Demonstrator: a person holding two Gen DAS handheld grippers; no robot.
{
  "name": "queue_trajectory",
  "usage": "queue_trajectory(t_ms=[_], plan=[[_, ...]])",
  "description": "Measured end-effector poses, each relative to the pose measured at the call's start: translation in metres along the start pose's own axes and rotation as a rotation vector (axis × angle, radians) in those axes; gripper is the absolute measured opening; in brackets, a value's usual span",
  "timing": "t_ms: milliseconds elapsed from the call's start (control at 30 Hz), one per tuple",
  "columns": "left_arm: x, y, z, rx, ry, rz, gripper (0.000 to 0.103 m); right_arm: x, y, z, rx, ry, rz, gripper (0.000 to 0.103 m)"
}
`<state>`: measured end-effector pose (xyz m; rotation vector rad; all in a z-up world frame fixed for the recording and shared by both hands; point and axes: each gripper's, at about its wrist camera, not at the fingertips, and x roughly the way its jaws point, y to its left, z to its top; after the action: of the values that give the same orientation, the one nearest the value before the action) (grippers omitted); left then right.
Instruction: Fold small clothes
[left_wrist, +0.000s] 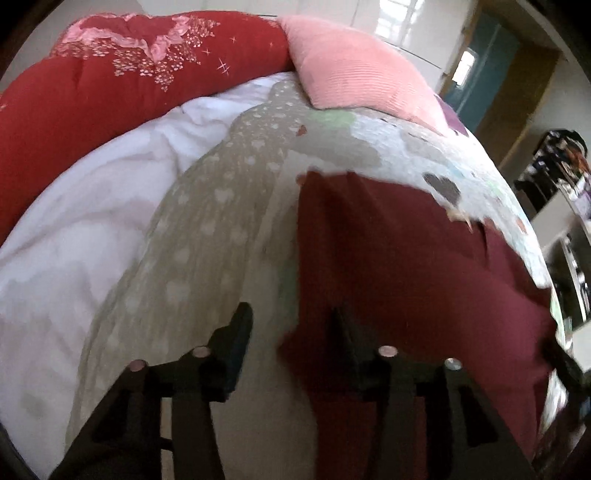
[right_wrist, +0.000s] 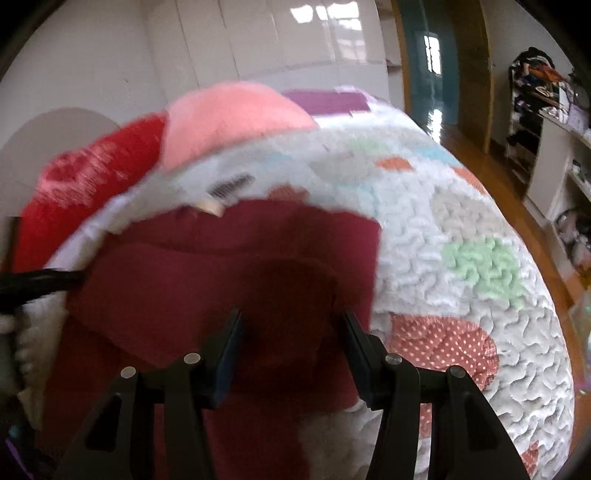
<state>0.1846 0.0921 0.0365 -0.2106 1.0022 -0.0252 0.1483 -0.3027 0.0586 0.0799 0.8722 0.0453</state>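
With the maroon garment (right_wrist: 229, 266) lying partly doubled on the quilted bed (right_wrist: 480, 229), both the left hand-held gripper (left_wrist: 291, 332) and the right hand-held gripper (right_wrist: 291, 328) hover apart, gripping nothing, so each should probably pinch a matching corner before folding squarely.

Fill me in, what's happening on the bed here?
A person with a handheld gripper in each hand is working on a dark red garment lying on a patchwork quilt on the bed. Both the left gripper and the right gripper are open and hold nothing; the cloth lies under and ahead of their fingers. The garment looks partly folded, with layers overlapping. A pink pillow and a red comforter sit at the far end.
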Motion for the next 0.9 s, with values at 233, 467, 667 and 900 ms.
queue_trajectory(t_ms=[233, 467, 667, 900], plan=[[-0.023, 0.011, -0.070, -0.013, 0.061, -0.094, 0.060, -0.033, -0.035, -0.026, 0.163, -0.024, -0.048, 0.069], [-0.043, 0.013, -0.109, -0.085, 0.068, -0.227, 0.084, -0.059, -0.037, -0.095, 0.319, 0.118, 0.286, 0.069], [-0.063, 0.004, -0.149, -0.056, 0.055, -0.254, 0.088, -0.079, -0.025, -0.139, 0.396, 0.067, 0.415, 0.069], [-0.091, -0.006, -0.191, -0.005, 0.066, -0.269, 0.050, -0.086, -0.019, -0.157, 0.456, 0.124, 0.571, 0.064]])
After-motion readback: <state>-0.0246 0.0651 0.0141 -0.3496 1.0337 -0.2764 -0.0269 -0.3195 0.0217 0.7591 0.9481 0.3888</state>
